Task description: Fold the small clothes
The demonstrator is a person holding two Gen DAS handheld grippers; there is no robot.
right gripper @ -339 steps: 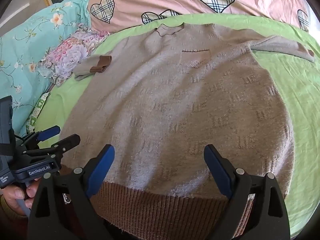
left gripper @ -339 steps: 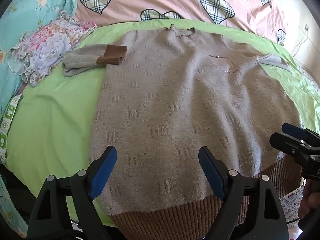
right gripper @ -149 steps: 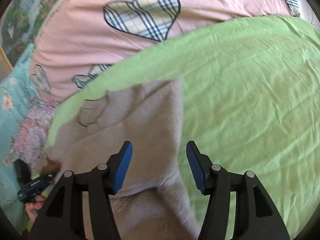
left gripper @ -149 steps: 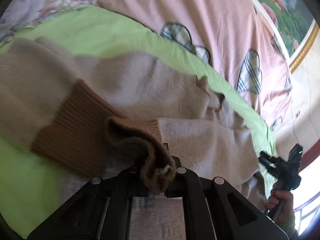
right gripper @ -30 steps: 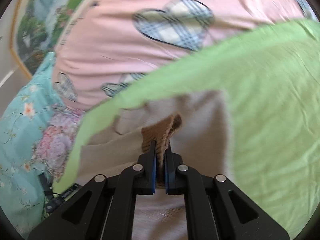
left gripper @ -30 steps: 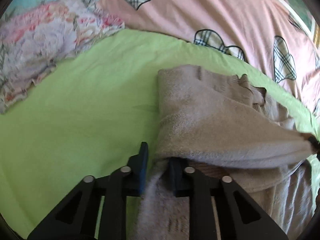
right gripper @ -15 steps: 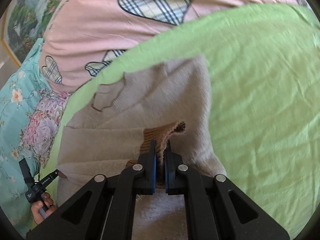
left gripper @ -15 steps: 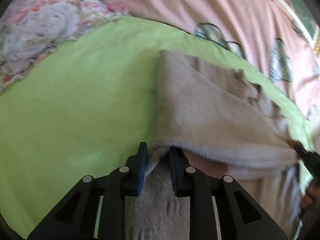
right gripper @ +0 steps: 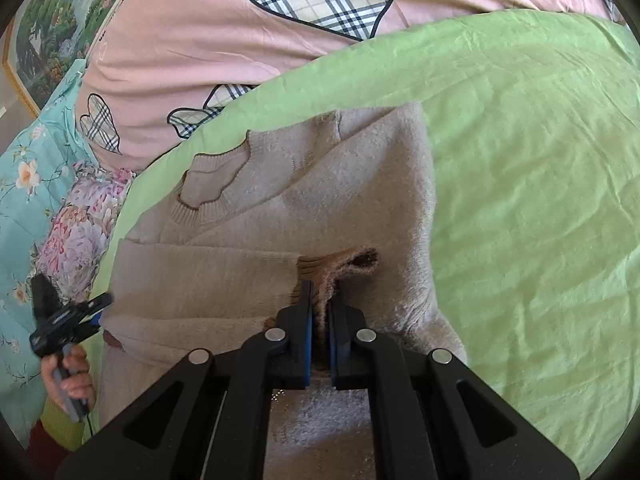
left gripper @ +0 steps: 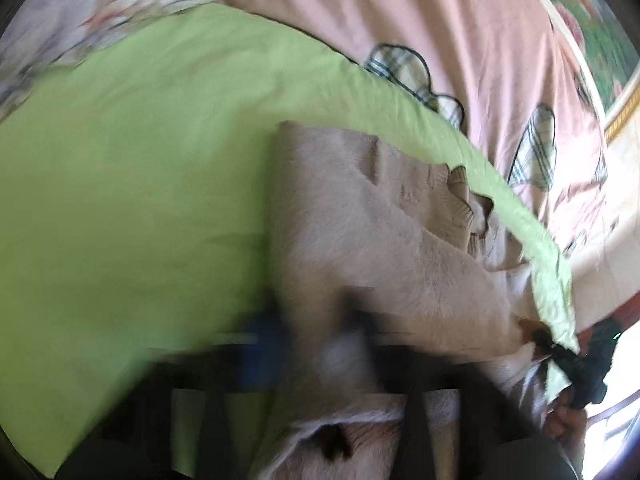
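Right hand-held gripper (right gripper: 320, 312): fingers pinched together on brown ribbed cuff (right gripper: 340, 262) of beige sweater (right gripper: 360, 200). Left hand-held gripper (right gripper: 94, 310): at sweater's left edge; own view motion-blurred, grip state cannot tell. Sweater lies partly folded on green bed sheet (right gripper: 520, 160). Beyond: pink heart-print quilt (right gripper: 200, 40), floral pillow (right gripper: 76, 232).

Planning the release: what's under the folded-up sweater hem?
Under the raised hem, held by the right claw, lie the sweater body and a folded sleeve; the green sheet beneath is covered.
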